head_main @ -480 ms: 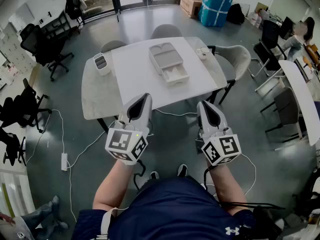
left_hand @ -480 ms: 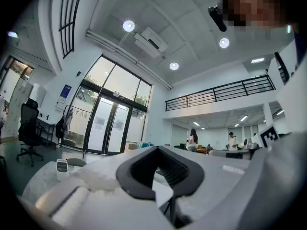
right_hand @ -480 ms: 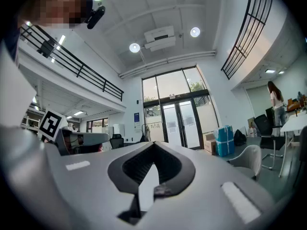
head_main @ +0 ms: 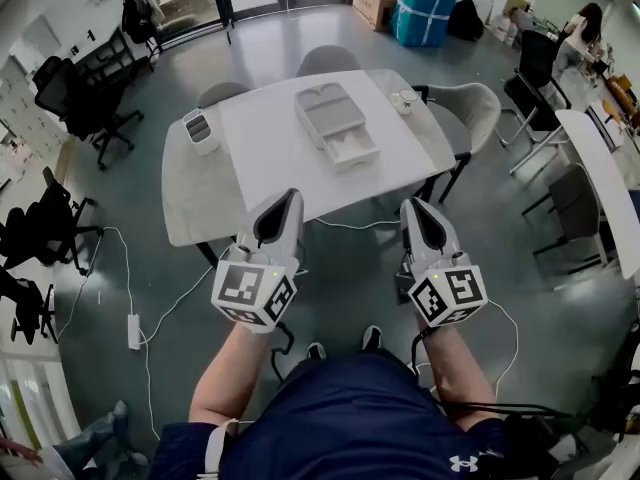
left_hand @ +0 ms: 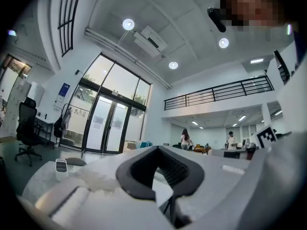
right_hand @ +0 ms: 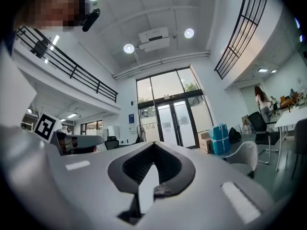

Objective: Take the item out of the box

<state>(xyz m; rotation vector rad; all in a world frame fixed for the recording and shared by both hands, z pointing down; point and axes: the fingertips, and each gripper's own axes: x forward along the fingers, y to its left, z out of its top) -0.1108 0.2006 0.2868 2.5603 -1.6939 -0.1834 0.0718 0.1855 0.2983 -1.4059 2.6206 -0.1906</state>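
A grey box (head_main: pixel 330 116) lies on the white table (head_main: pixel 260 158) ahead of me, its drawer (head_main: pixel 351 152) pulled out towards me. I cannot make out what lies in the drawer. My left gripper (head_main: pixel 283 204) and right gripper (head_main: pixel 418 214) are held side by side in front of the table's near edge, well short of the box. Both are shut with nothing between the jaws. The left gripper (left_hand: pixel 156 148) and the right gripper (right_hand: pixel 153 144) point level across the room in their own views, jaw tips pressed together.
A small grey container (head_main: pixel 202 128) stands at the table's left end and a small white object (head_main: pixel 405 101) at its right end. Chairs (head_main: pixel 475 113) ring the table. Cables and a power strip (head_main: pixel 133 330) lie on the floor to my left. Another desk (head_main: pixel 600 183) stands to the right.
Almost nothing has changed. The head view has shifted a touch and the right gripper sits slightly further right. Both grippers stay shut.
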